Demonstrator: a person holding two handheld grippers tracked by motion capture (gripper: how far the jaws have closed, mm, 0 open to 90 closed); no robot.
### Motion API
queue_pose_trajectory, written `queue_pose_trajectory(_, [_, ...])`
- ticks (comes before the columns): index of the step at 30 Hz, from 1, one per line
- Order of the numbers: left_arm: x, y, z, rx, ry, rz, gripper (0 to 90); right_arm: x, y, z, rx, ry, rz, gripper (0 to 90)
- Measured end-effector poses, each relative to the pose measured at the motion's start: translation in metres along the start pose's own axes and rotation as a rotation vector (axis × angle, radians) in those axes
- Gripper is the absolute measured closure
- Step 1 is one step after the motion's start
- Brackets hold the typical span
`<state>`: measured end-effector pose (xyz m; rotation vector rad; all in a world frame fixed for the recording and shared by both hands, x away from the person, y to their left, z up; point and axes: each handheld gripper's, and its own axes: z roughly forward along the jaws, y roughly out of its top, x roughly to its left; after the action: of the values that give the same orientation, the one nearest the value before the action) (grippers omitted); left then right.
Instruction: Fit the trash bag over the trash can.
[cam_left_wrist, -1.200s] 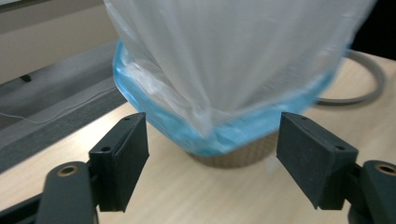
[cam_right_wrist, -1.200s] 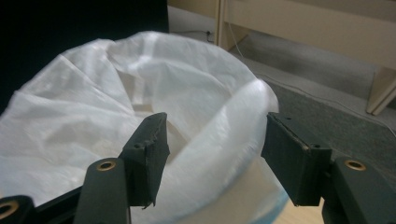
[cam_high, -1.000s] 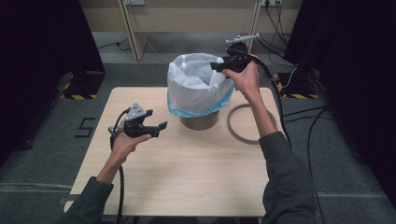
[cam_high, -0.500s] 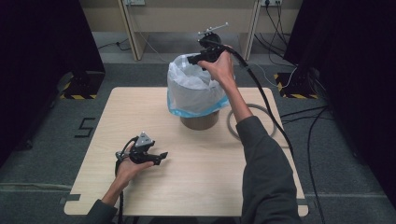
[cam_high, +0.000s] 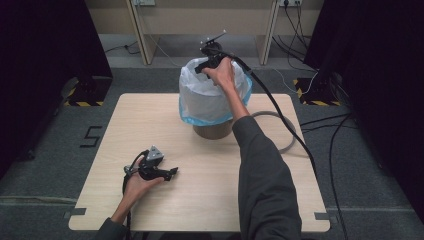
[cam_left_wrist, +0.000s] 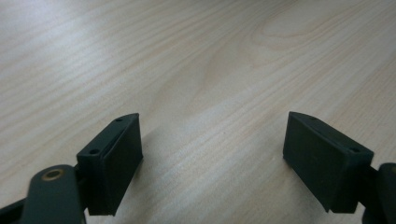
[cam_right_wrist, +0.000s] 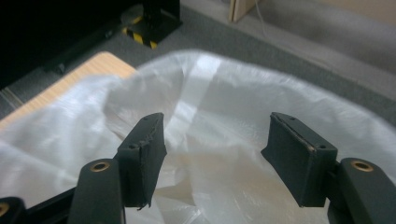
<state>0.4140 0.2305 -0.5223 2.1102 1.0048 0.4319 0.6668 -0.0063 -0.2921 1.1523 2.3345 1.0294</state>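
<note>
The right gripper (cam_high: 200, 66) is open above the white bag (cam_high: 210, 95); the left gripper (cam_high: 172, 173), also open, rests on the desk (cam_high: 150, 115).

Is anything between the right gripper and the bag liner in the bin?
Nothing visible. The right gripper hangs over the white bag liner with jaws open, only air between pads and plastic. The left gripper rests low on the table.

right gripper (cam_high: 200, 67) swung leftward over the white bag's (cam_high: 200, 95) far rim — left gripper (cam_high: 172, 172) lowered to the table (cam_high: 260, 200)
</note>
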Motion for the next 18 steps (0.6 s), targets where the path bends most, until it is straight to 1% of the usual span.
queue_pose_trajectory(2, [0.0, 0.0, 0.0, 0.0, -0.001, 0.0, 18.4, -0.001, -0.003, 0.008, 0.02, -0.003, 0.009, 38.3])
queue_pose_trajectory(4, [0.0, 0.0, 0.0, 0.0, -0.001, 0.001, 18.3, -0.001, -0.005, 0.015, 0.048, -0.017, -0.003, 38.1])
queue_pose_trajectory(5, [0.0, 0.0, 0.0, 0.0, -0.001, 0.0, 18.4, 0.0, -0.006, 0.017, 0.059, -0.024, 0.002, 38.1])
queue_pose_trajectory(7, [0.0, 0.0, 0.0, 0.0, -0.001, 0.0, 18.4, 0.001, -0.006, 0.017, 0.068, -0.034, -0.015, 38.1])
queue_pose_trajectory(9, [0.0, 0.0, 0.0, 0.0, -0.001, 0.0, 18.3, 0.001, -0.005, 0.011, 0.044, -0.028, -0.007, 38.6])
queue_pose_trajectory(10, [0.0, 0.0, 0.0, 0.0, -0.001, 0.0, 18.3, 0.001, -0.003, 0.006, 0.018, -0.021, -0.002, 38.9])
queue_pose_trajectory(13, [0.0, 0.0, 0.0, 0.0, -0.001, 0.0, 18.3, 0.003, -0.002, -0.009, -0.035, -0.003, 0.006, 39.0])
queue_pose_trajectory(14, [0.0, 0.0, 0.0, 0.0, -0.001, 0.0, 18.3, 0.003, -0.002, -0.011, -0.041, 0.003, 0.005, 39.1])
queue_pose_trajectory(17, [0.0, 0.0, 0.0, 0.0, -0.001, 0.0, 18.3, 0.007, -0.003, -0.02, -0.082, 0.033, 0.008, 39.2])
queue_pose_trajectory(18, [0.0, 0.0, 0.0, 0.0, -0.001, 0.0, 18.3, 0.009, -0.003, -0.021, -0.084, 0.044, 0.003, 39.2])
